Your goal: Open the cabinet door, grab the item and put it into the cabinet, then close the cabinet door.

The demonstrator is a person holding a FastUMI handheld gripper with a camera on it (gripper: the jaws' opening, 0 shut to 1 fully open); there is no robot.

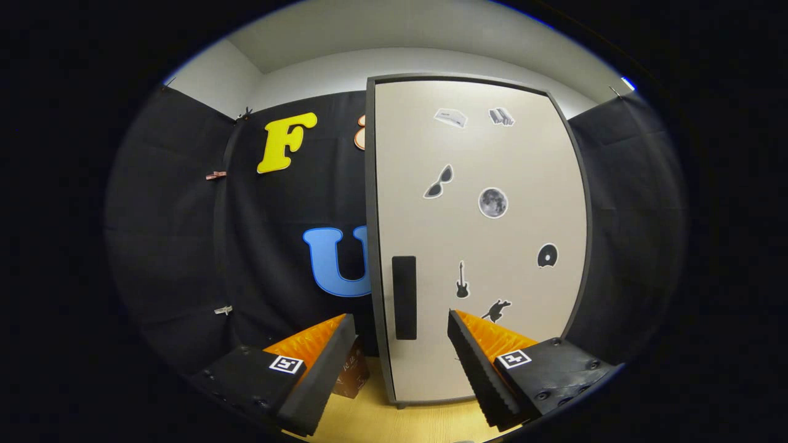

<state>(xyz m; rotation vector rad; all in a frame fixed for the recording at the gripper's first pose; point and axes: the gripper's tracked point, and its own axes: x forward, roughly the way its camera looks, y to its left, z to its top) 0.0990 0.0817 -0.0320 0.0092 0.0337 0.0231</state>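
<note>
The claw point(401, 326) sits in the lower middle of the frame with its two fingers spread wide apart and nothing between their pads. Each finger is black with an orange ribbed side and a small square black-and-white marker on top; the left finger point(320, 375) is at lower left of centre, the right finger point(486, 369) at lower right of centre.

Straight ahead of the fingers stands the tall beige cabinet door with a dark grey frame point(480, 246), filling the centre and right of the frame. It is shut. Its black rectangular vertical handle point(404, 297) sits near the door's left edge, low on the panel, and shows in the gap between the two fingertips, beyond them and not touched by either. Several small black-and-grey stickers point(492, 202) are scattered over the door's face.

A small brown cardboard box point(352, 375) rests on the light wooden bench point(394, 421) at lower left of the cabinet, just beside the cabinet's left bottom corner and partly hidden behind the left finger. The cabinet's base also stands on this bench.
</note>
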